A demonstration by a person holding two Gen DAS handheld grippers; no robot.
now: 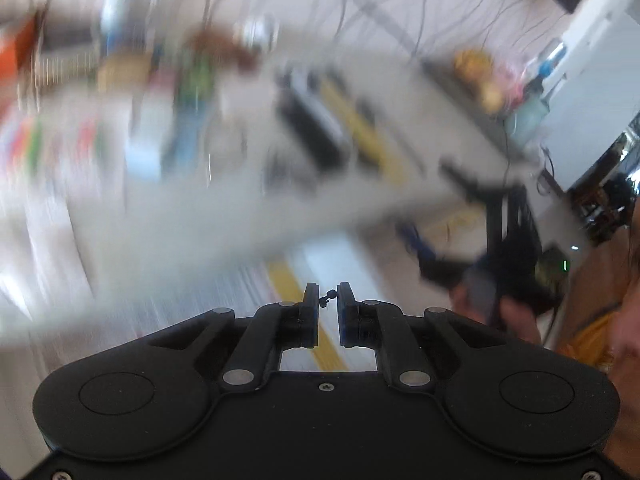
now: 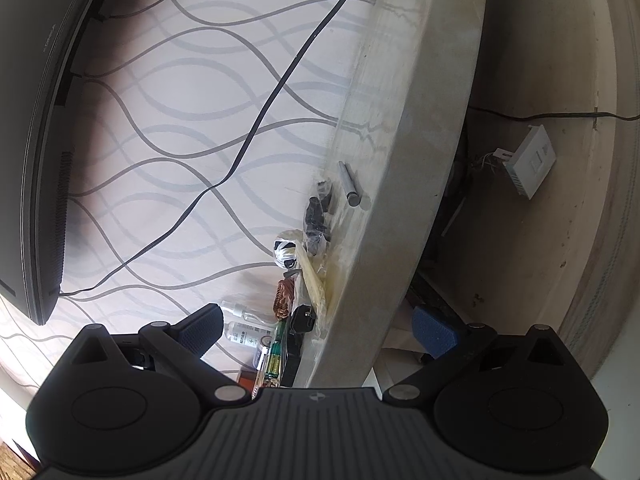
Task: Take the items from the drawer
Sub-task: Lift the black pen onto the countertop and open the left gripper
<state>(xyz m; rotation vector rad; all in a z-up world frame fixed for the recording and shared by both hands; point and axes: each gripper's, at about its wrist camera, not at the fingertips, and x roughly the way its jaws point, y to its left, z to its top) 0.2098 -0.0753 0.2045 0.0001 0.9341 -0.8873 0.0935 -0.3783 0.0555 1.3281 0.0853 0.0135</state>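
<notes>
Blur covers most of the left wrist view, so the drawer cannot be picked out there with certainty; a pale shelf [image 1: 248,216] with dark and yellow shapes on it is all that can be made out. The left gripper [image 1: 328,300] is drawn nearly closed, and a tiny dark item [image 1: 327,297] is seen pinched between its fingertips. The right gripper [image 2: 320,326] is spread wide and holds nothing. Ahead of it a pale ledge [image 2: 400,140] is seen, with a grey cylinder [image 2: 350,184], a bag of black parts [image 2: 318,216] and a small bottle [image 2: 246,330] beside it. The step in hand is judged to be removal of a picked item. Next, a clear spot is needed for setting it down.
</notes>
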